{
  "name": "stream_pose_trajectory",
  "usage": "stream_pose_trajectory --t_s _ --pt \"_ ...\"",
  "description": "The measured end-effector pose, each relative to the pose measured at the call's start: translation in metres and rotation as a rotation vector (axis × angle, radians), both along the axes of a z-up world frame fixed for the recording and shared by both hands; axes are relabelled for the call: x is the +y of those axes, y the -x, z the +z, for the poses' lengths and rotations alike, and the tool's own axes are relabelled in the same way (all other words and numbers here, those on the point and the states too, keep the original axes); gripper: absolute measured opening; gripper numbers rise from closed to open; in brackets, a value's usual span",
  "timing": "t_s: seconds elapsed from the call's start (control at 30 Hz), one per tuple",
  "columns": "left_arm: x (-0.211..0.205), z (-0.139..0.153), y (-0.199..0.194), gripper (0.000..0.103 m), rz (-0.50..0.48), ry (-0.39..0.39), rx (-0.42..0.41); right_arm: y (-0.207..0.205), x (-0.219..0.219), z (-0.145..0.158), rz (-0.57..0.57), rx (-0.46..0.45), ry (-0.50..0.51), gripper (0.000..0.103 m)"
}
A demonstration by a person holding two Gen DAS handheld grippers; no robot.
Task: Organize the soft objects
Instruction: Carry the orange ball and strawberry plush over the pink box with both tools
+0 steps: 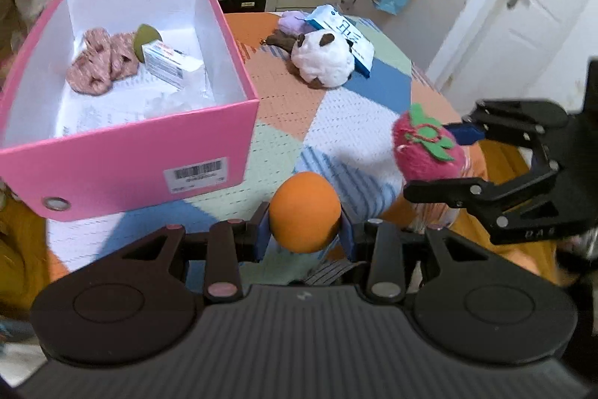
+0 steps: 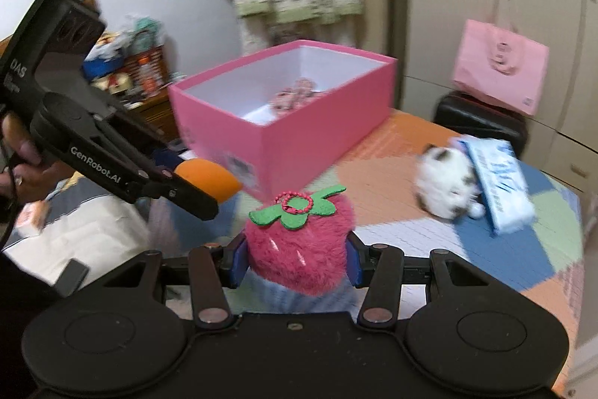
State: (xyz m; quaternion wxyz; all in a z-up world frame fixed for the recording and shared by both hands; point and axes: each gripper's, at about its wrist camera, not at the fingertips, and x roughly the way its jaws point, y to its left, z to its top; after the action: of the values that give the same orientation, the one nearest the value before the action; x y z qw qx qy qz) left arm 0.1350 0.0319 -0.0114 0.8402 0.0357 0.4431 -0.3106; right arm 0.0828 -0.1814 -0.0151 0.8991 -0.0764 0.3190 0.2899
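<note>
Soft items, two in hand: a smooth orange foam egg-shaped sponge point(image 1: 304, 212) clamped between the blue pads of the left gripper point(image 1: 304, 236), and a fuzzy magenta plush strawberry with green felt leaves and a bead chain point(image 2: 299, 242) clamped between the blue pads of the right gripper point(image 2: 297, 258). Both are held above the patchwork cloth-covered table point(image 1: 358, 100), near the open pink cardboard box with white interior point(image 1: 130, 144).

Box contents so far: a pinkish knitted fabric bundle point(image 1: 99, 62), an olive-green teardrop sponge point(image 1: 145, 40), and a small white carton point(image 1: 166, 64) on white paper. Left on the table, well apart from both grippers: a white-and-brown plush panda point(image 1: 323, 57) touching a blue-and-white packet point(image 1: 345, 32), with a lilac plush point(image 1: 293, 21) behind it.

Judgement on the step: carry-to-box. The left load is closer to the box, so it should probably go first.
- Lift each item above the near wall rim before crossing; the wall is tall and a low approach could shove the box.
- Release over the bare front part of the floor, not on the carton.
- Sponge and plush compress; open the fingers fully, since fuzz or the bead chain may snag on a pad.
- Keep the two grippers staggered; they sit near each other now.
</note>
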Motion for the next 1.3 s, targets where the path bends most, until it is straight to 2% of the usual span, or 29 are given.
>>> stream_pose_trajectory --t_s 0.13,0.33,0.57,0.8,0.87,1.03,1.2,1.3 --pt "0.013 0.011 0.005 0.036 -0.017 -0.034 -0.02 -0.003 0.021 0.003 0.058 0.028 -0.022 0.055" --pt "0.036 0.029 0.009 0.036 -0.029 -0.016 -0.04 -0.003 0.05 0.019 0.156 0.005 -0.004 0.055" --pt "0.066 0.048 -0.001 0.036 0.034 0.023 -0.133 -0.015 0.074 0.038 0.211 -0.092 0.017 0.055" --pt "0.082 0.053 -0.038 0.036 0.071 0.075 -0.181 -0.054 0.094 0.049 0.227 -0.192 0.001 0.055" --pt "0.082 0.052 -0.048 0.037 0.079 0.065 -0.225 -0.067 0.101 0.044 0.24 -0.225 0.011 0.055" --pt "0.08 0.04 -0.082 0.037 0.145 0.002 -0.271 -0.102 0.117 0.031 0.227 -0.208 0.051 0.055" --pt "0.072 0.025 -0.113 0.037 0.171 -0.059 -0.28 -0.142 0.124 0.024 0.231 -0.136 0.075 0.055" --pt "0.067 0.019 -0.126 0.037 0.163 -0.084 -0.288 -0.159 0.13 0.017 0.259 -0.146 0.159 0.055"
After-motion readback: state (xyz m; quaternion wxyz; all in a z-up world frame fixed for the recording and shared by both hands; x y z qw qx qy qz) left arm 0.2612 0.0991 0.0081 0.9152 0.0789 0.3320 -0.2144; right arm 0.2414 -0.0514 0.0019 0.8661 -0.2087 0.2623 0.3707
